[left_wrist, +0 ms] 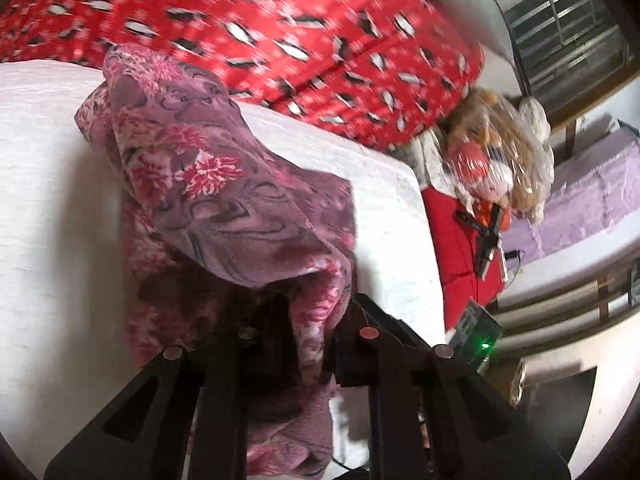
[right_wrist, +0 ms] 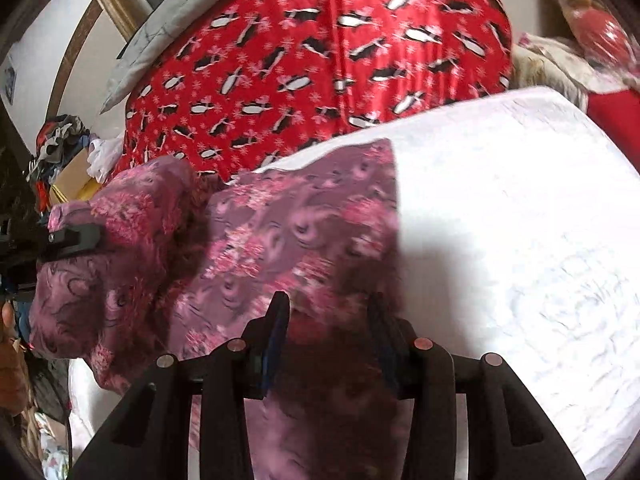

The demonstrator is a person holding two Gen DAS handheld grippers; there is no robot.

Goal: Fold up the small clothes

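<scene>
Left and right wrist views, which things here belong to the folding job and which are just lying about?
Part of the job:
- purple floral garment
- left tool, with the garment between its fingers
- right tool
- white cloth surface under the garment

Just lying about:
- red penguin blanket
- wrapped plush toy
- clothes pile

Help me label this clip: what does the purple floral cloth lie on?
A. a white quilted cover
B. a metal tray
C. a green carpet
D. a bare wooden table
A: in both wrist views the purple floral cloth is spread over a white quilted cover, with a red penguin-print blanket behind it.
</scene>
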